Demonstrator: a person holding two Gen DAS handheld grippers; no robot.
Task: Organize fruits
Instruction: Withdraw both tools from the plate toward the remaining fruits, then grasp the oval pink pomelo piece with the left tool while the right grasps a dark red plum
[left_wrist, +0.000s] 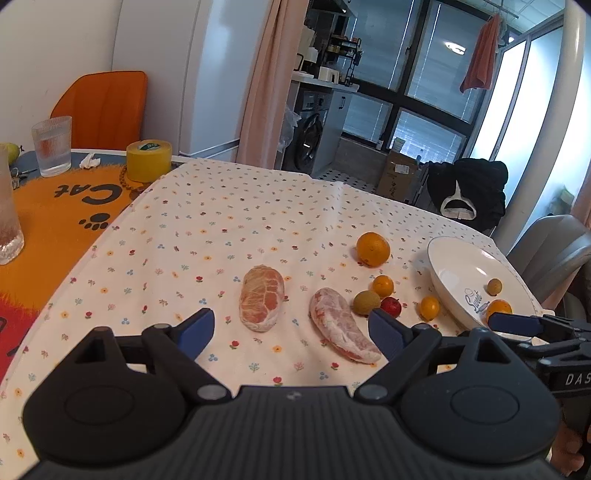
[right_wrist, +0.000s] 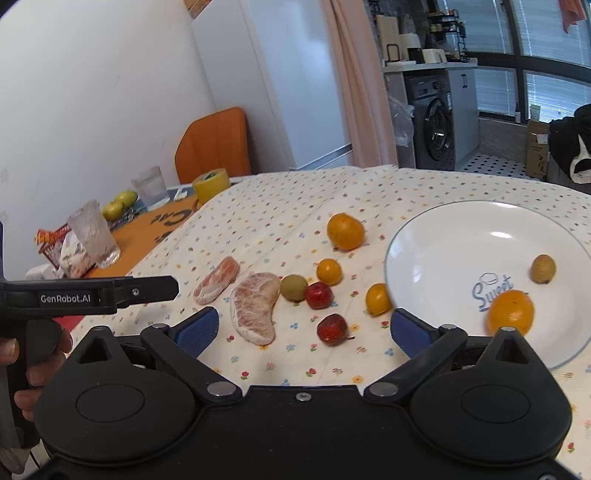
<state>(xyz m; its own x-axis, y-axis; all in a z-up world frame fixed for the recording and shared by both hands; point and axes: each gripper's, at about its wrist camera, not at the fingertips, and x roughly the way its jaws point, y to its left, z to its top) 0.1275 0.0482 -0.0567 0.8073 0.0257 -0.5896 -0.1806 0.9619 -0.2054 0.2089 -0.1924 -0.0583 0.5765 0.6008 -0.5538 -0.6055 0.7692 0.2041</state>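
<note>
Setting: a home dining corner opening onto a laundry balcony.
Table: flower-print white cotton tablecloth (left_wrist: 229, 221).
Appliances: tall white refrigerator (right_wrist: 280, 92); grey front-loading washing machine (right_wrist: 437, 125).
Furnishings: orange padded chair (left_wrist: 103, 107); pink curtain (left_wrist: 269, 85).

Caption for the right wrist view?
Open right gripper hovers over loose fruit beside a white plate holding two pieces.

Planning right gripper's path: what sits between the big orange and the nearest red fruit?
Right wrist view: a small orange fruit and another red fruit lie between the big orange and the nearest red fruit.

Black grippers (left_wrist: 291, 332), blue pads (right_wrist: 197, 328), "GenRobot.AI" lettering
</note>
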